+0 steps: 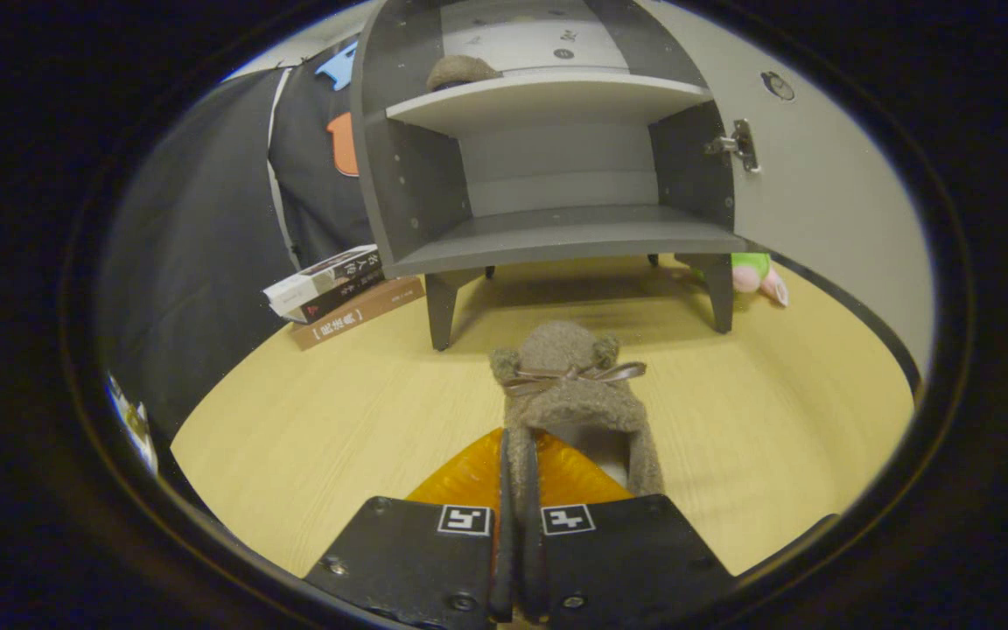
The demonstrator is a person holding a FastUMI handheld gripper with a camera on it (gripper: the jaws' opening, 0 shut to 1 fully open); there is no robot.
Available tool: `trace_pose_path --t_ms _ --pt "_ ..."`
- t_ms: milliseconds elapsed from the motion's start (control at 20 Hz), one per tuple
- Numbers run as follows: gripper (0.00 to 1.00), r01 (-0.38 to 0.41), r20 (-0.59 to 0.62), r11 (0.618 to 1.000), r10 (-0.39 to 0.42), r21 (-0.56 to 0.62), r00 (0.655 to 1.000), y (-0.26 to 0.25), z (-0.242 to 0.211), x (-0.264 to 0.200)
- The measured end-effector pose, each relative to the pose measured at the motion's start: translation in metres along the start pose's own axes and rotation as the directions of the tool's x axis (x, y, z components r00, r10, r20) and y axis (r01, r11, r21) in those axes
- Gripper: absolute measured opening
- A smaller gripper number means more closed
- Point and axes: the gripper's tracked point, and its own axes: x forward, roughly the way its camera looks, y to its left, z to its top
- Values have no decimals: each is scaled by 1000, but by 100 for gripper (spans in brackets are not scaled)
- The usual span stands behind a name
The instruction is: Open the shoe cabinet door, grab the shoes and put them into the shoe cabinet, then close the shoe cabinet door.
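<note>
I am holding the tongs (517, 525) clenched on the near rim of a fuzzy brown slipper (570, 385), both fingers pinching its plush collar edge between them. The shoe is stretching away ahead of the fingers over the pale wood-grain desk (338, 420), its rounded toe carrying two little ears and a thin satin bow. Beyond it the grey shoe cabinet (548, 236) is standing on short tapered legs, its door (828, 201) swung open to the right with a metal hinge showing. Another fuzzy brown shoe (460, 72) is sitting on the upper shelf at the left. Left of the cabinet, stacked books (342, 293) are lying flat; a soft green and pink toy (758, 273) is peeking out behind the right leg.
</note>
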Motion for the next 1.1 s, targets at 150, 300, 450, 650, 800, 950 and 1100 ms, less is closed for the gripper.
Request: trace_pose_path --t_ms 150,300,450,650,800,950,1100 --pt "8 -28 30 1000 29 -9 999 3 12 -25" --pt "8 -46 80 999 46 -5 996 7 34 -55" --pt "8 -36 129 998 41 -44 991 12 59 -88" --pt "8 -43 212 994 63 -97 975 28 109 -137" --pt "8 -52 288 987 94 -150 953 42 158 -176" --pt "8 7 376 979 73 -205 924 43 208 -218" --pt "8 35 437 973 71 -229 896 47 252 -259"
